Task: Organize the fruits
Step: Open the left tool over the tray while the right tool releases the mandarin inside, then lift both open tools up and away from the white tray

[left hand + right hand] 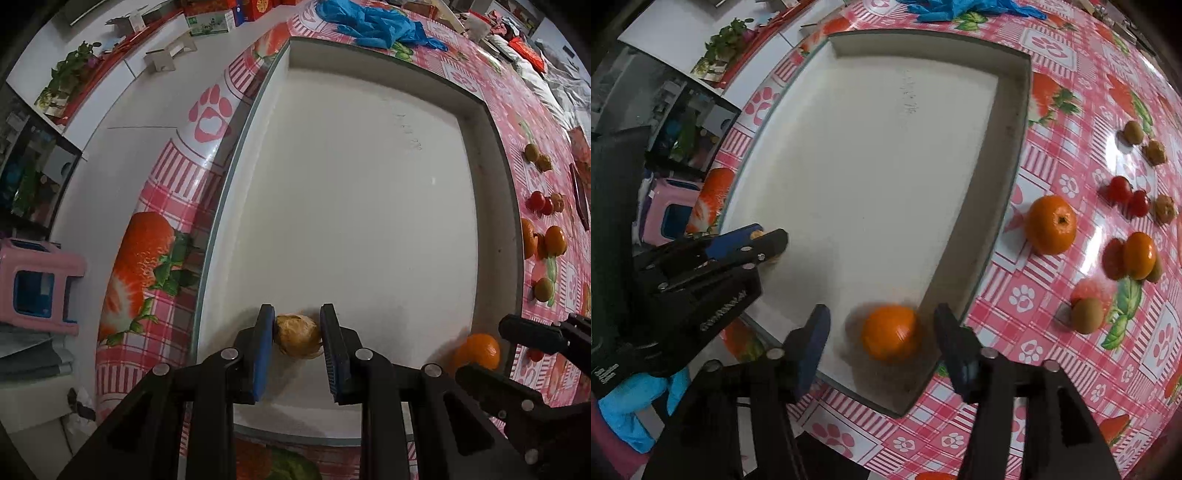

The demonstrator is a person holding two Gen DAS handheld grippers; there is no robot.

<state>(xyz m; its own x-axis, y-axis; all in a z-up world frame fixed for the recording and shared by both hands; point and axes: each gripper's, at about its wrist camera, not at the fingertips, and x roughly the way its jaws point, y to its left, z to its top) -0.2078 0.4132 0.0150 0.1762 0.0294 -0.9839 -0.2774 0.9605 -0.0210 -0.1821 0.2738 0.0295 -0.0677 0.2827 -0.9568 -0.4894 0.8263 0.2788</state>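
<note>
Well, through the left wrist camera, your left gripper (pixel 298 334) pointed down into the shallow white rectangular tray (pixel 369 55), its blue pads pressed against both sides of a small tan, papery round fruit (pixel 297 335) near the tray's near-left corner. Further right, a round orange mandarin (pixel 478 350) lay in the tray's near-right corner, with the black fingers of your right gripper (pixel 517 350) on either side of it. Beyond the tray's right wall, more small fruits (pixel 546 240) sat loose on the pink checked strawberry-print tablecloth (pixel 166 184).

Through the right wrist camera, your right gripper stood roughly half open, its pads clear of the mandarin, which lay blurred on the tray floor between them, close against the right wall; it looked released, though the blur made that hard to judge. Your left gripper showed at the left edge, closed on the tan fruit.
</note>
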